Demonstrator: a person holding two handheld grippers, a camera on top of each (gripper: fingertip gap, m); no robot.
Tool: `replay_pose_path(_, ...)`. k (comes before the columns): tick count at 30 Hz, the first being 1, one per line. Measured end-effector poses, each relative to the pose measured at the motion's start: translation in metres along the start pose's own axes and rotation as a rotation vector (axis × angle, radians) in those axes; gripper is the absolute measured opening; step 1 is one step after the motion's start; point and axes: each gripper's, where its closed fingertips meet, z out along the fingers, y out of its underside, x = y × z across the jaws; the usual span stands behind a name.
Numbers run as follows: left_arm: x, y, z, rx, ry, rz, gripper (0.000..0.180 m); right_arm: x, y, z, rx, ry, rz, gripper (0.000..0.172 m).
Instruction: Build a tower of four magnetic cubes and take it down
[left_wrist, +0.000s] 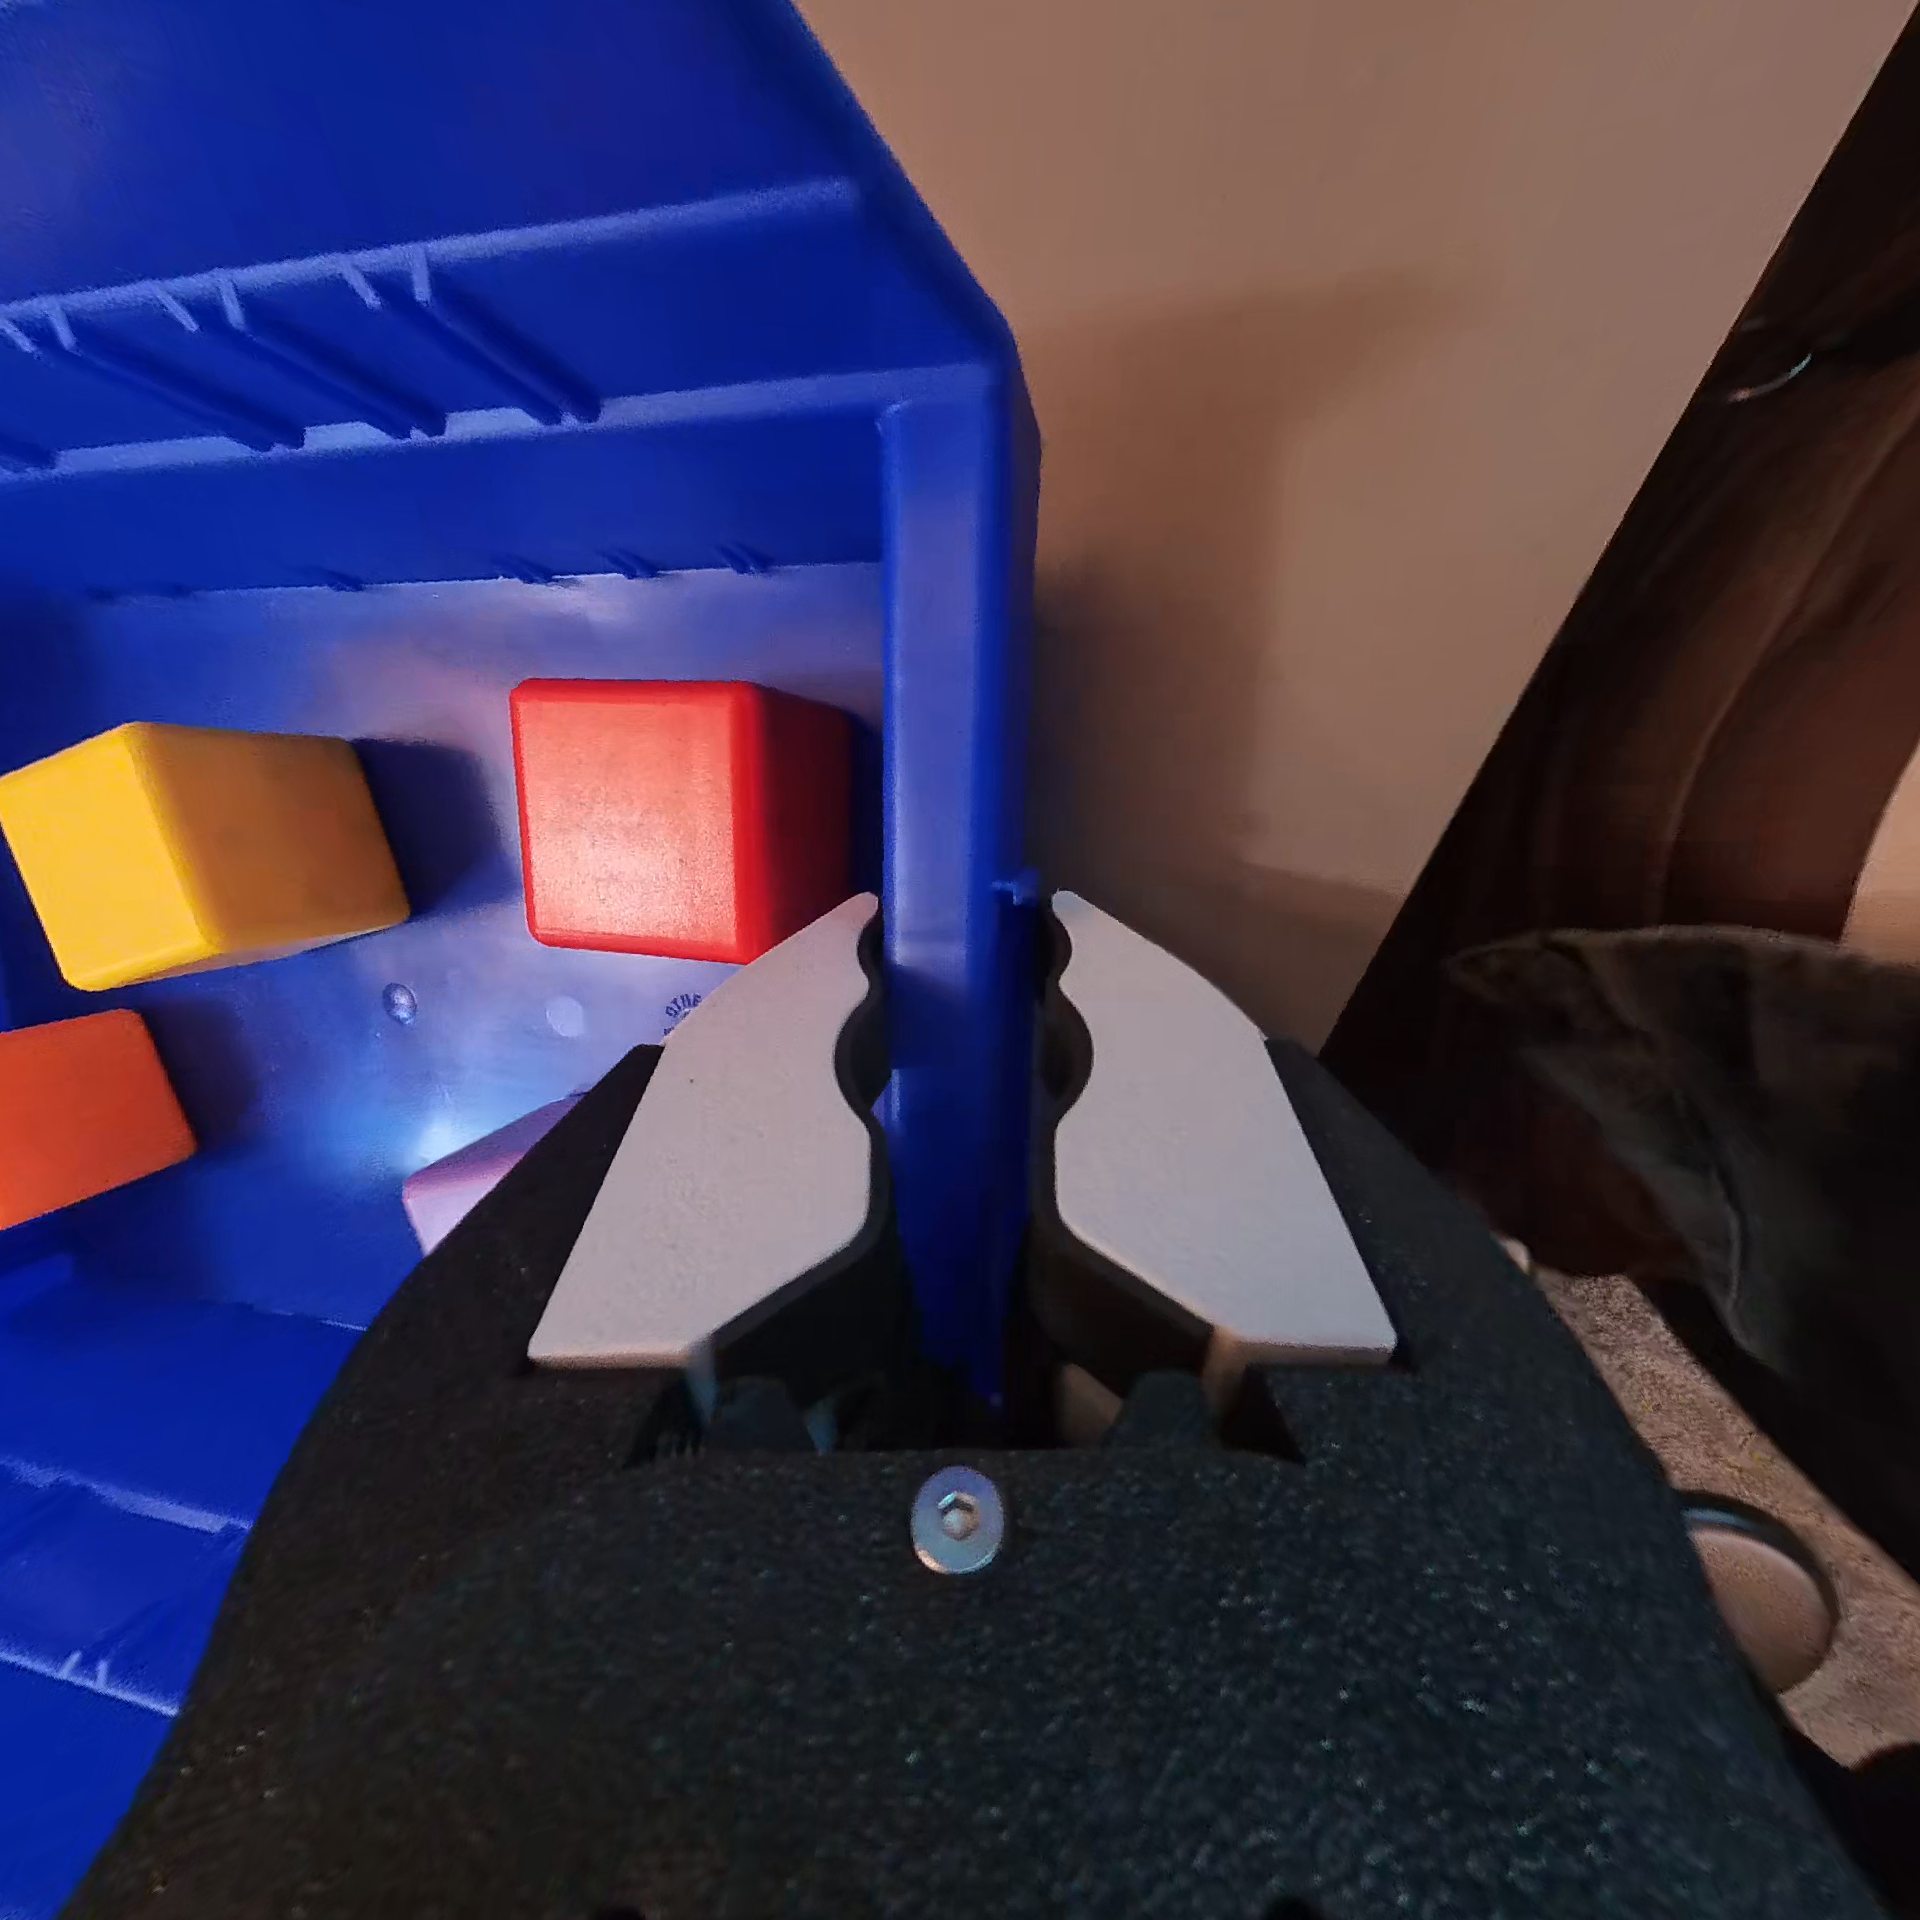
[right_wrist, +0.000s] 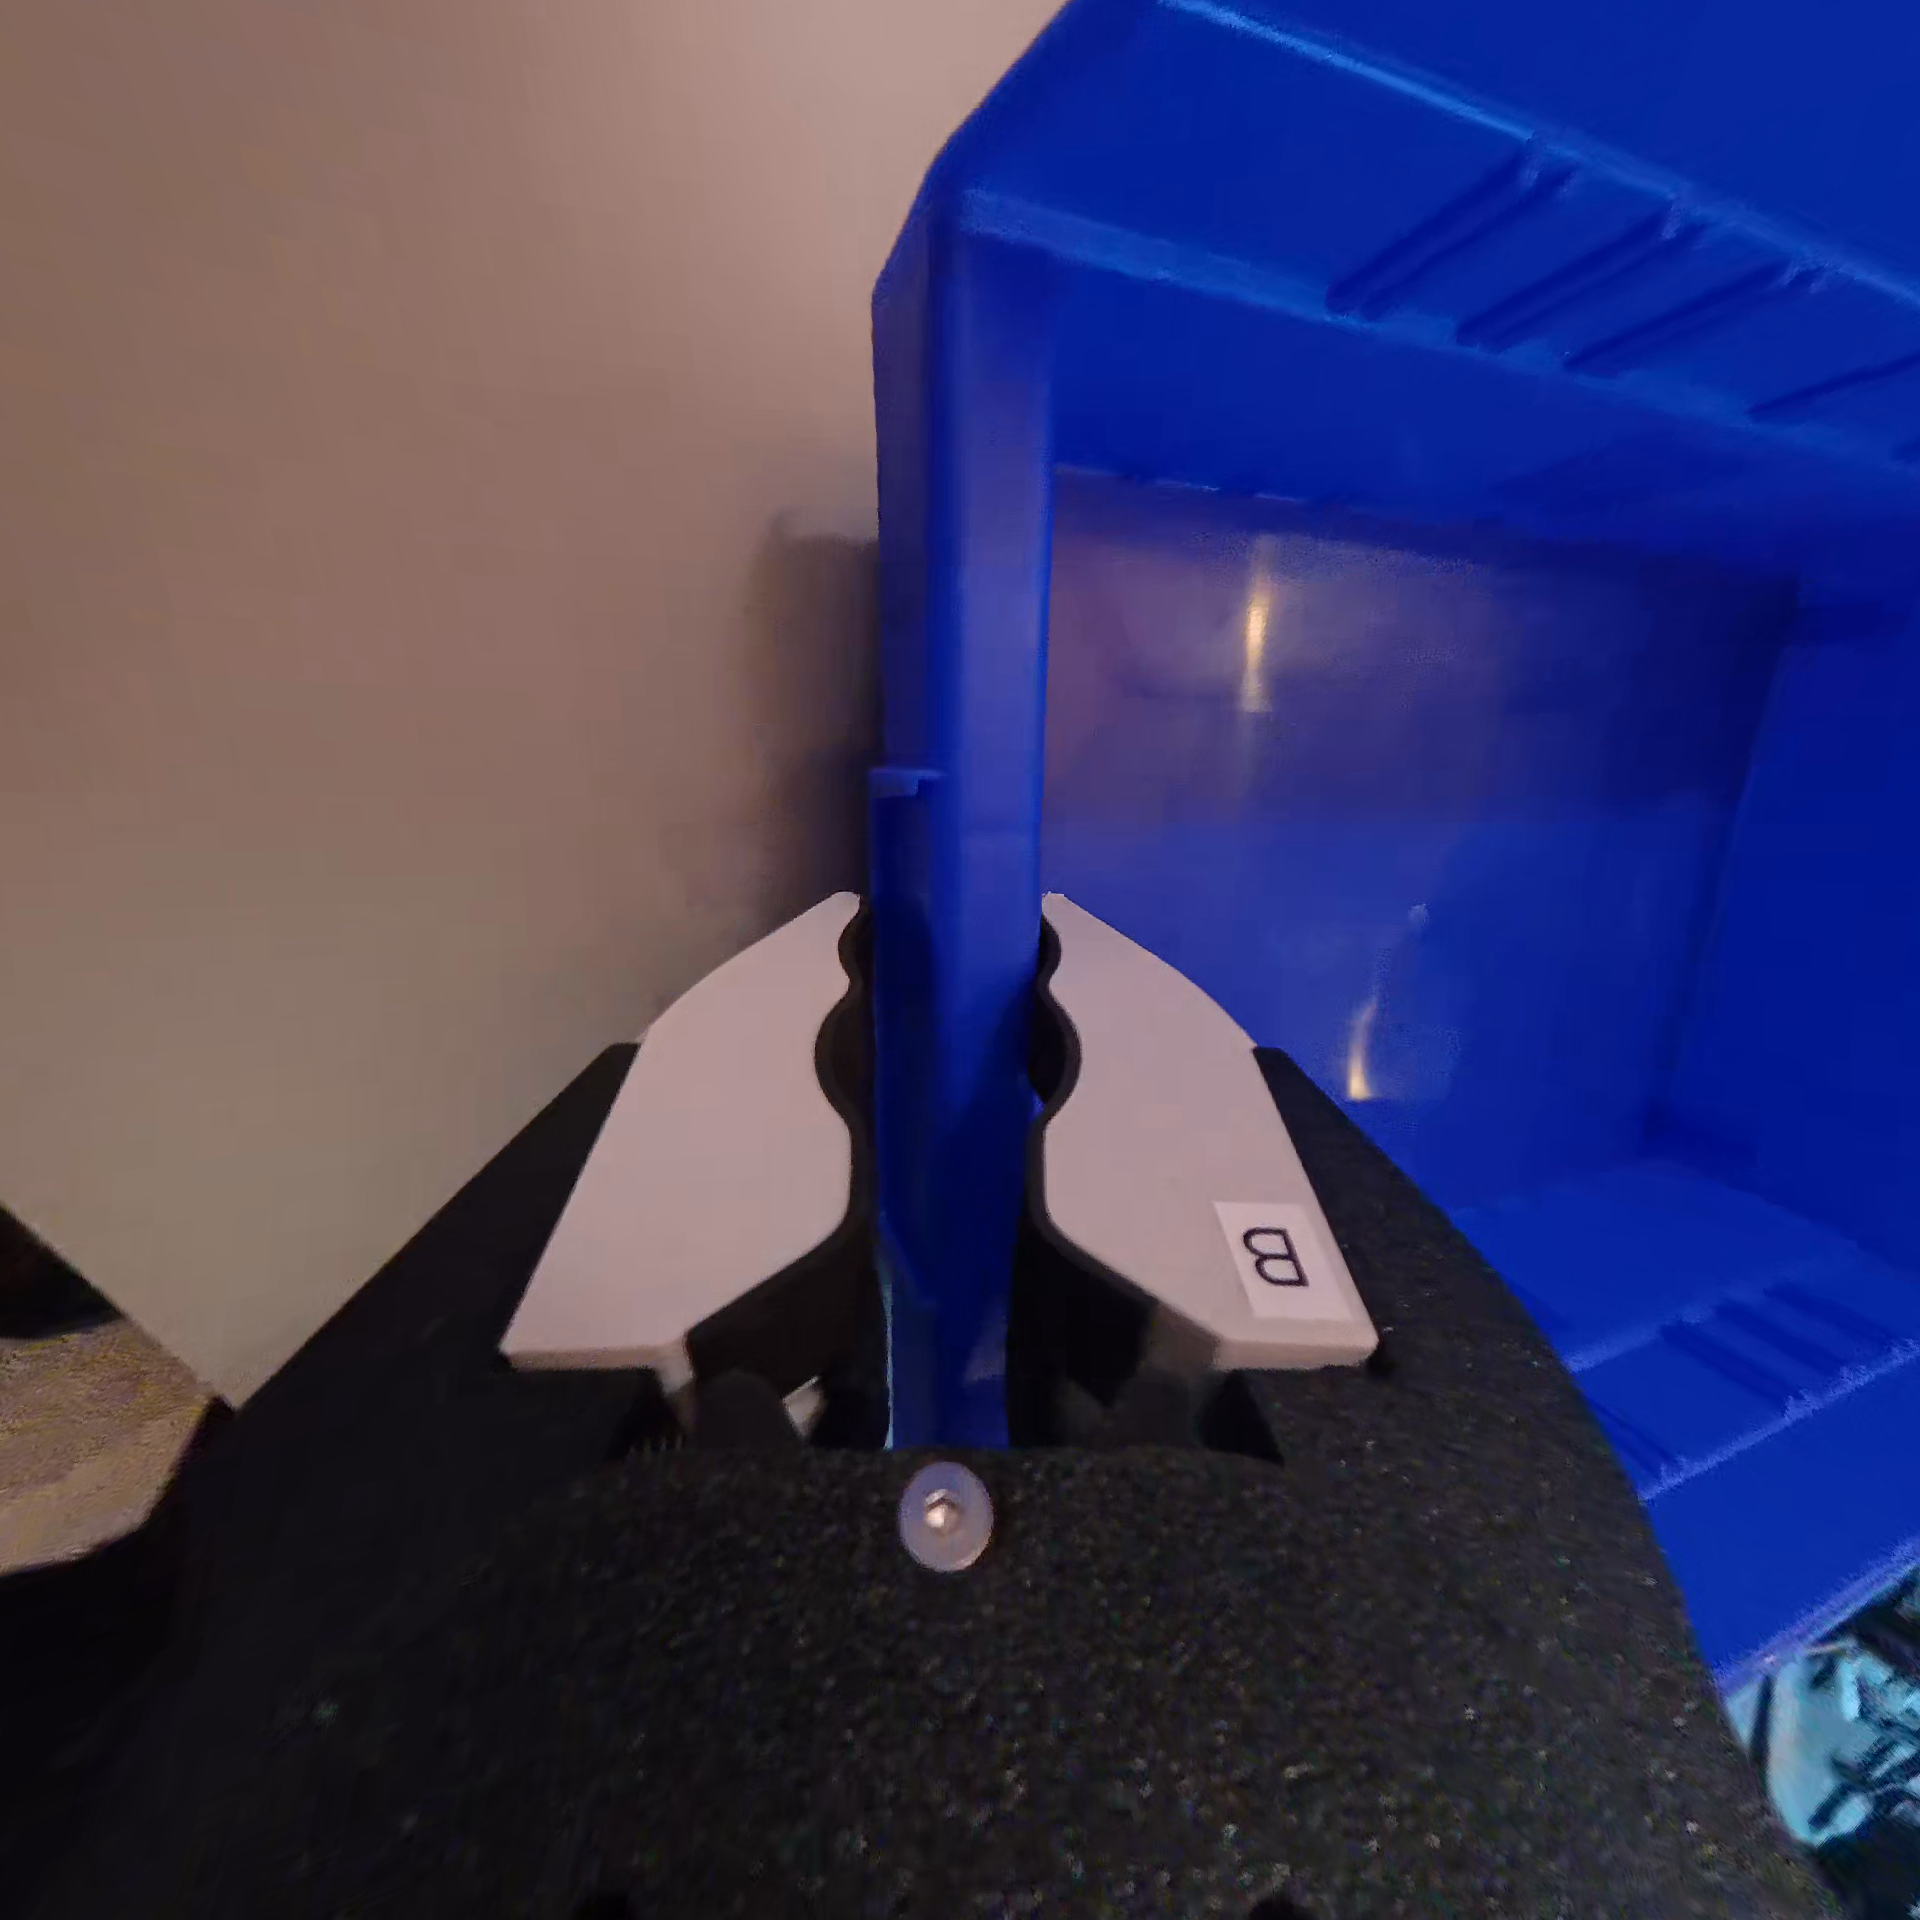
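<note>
A blue plastic bin (left_wrist: 935, 675) fills the left of the left wrist view. My left gripper (left_wrist: 961, 914) is shut on its side wall, with both pads pressed against the rim. Inside the bin lie a red cube (left_wrist: 644, 810) next to that wall, a yellow cube (left_wrist: 197, 852), an orange cube (left_wrist: 73, 1112) and a pale lilac cube (left_wrist: 468, 1174), partly hidden by my fingers. In the right wrist view my right gripper (right_wrist: 951, 914) is shut on the bin's other side wall (right_wrist: 956, 571). No cubes show in that view.
A beige surface (left_wrist: 1351, 416) lies beyond the bin in both views. A dark cloth (left_wrist: 1662, 727) hangs at the right of the left wrist view over grey carpet (left_wrist: 1662, 1403). A patterned object (right_wrist: 1849, 1714) shows under the bin's corner. The gap from one gripper's tips to the other's is roughly 30 cm.
</note>
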Motion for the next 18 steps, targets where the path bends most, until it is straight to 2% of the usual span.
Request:
replay_pose_path(6, -0.017, 0.022, -0.004, -0.004, 0.03, 0.058, 0.025, 0.0, 0.028, -0.01, 0.056, 0.053, -0.211, 0.029)
replay_pose_path(13, -0.043, 0.045, -0.007, 0.005, 0.057, 0.045, 0.026, 0.003, 0.053, -0.017, 0.095, 0.013, -0.22, 0.03)
replay_pose_path(18, -0.051, 0.053, -0.008, -0.008, 0.087, 0.022, 0.025, 0.004, 0.057, -0.018, 0.114, 0.021, -0.229, 0.03)
